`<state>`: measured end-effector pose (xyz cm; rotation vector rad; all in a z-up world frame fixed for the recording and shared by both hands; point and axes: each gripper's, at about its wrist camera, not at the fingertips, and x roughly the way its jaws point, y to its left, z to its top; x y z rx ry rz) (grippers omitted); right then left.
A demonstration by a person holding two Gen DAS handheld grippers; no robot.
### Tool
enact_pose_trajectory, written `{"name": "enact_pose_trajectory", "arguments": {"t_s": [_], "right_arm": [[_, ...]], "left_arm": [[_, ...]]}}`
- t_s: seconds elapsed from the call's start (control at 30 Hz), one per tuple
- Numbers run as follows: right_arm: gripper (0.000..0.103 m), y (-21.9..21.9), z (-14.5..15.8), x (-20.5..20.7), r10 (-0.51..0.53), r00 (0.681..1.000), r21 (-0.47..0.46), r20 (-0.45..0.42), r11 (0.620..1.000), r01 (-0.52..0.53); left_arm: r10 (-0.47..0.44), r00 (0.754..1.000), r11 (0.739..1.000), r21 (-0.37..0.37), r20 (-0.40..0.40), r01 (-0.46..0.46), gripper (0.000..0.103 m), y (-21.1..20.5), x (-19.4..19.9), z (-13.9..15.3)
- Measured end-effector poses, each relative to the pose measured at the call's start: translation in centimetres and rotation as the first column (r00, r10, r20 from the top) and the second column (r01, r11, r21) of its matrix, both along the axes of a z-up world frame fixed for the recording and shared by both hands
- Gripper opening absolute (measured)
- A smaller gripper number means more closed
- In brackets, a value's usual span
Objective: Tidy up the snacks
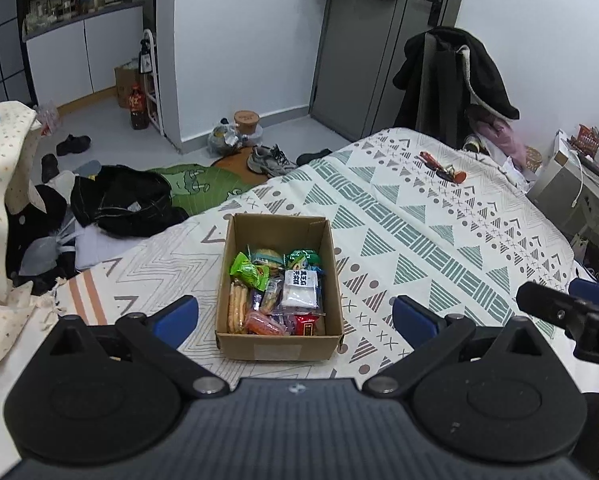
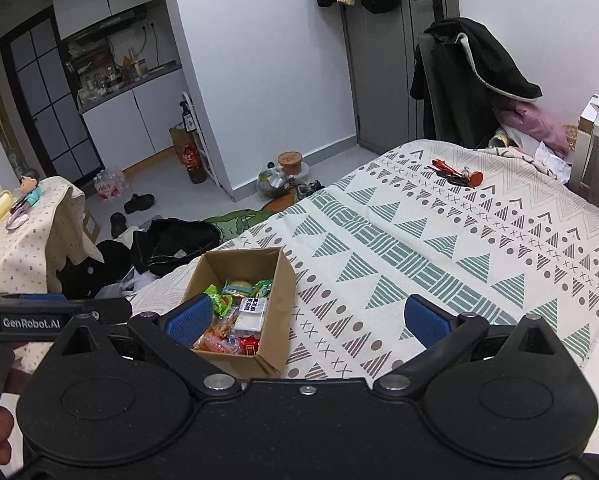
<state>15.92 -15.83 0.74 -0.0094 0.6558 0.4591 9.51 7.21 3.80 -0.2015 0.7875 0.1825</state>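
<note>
In the left wrist view, the left gripper (image 1: 295,314) hangs with its jaws spread wide and holding nothing, and the cardboard box (image 1: 278,347) of snack packets (image 1: 276,294) sits on the patterned bed cover (image 1: 439,216) straight ahead between the fingers, its long axis running away along them. In the right wrist view, the right gripper (image 2: 308,322) is likewise wide open and empty, with the box off to its left behind the left finger, so the left gripper looks better lined up; every visible packet lies inside the box, which fits either a sorted lot or one waiting to be sorted.

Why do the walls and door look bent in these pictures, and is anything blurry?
Left wrist view: fisheye lens bows the door, corners go dark, cardboard box sharp. Right wrist view: same bowing, light even and soft, the tool close to the lens a little soft.
</note>
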Motion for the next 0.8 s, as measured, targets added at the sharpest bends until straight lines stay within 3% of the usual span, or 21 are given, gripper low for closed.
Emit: {"name": "enact_pose_trajectory", "arguments": {"t_s": [0.23, 0.8], "right_arm": [[0.103, -0.5, -0.1, -2.2, -0.008, 1.000, 0.003, 0.029, 1.000, 0.008], [0.103, -1.5, 0.0, -5.9, -0.023, 0.996, -0.008, 0.084, 1.000, 0.023]], "left_arm": [[-0.003, 0.999, 0.999, 0.034, 0.038, 0.001, 0.103, -0.3, -2.4, 0.7], [-0.013, 0.997, 0.999, 0.032, 0.070, 0.011, 0.103, -0.6, -5.7, 1.0]]}}
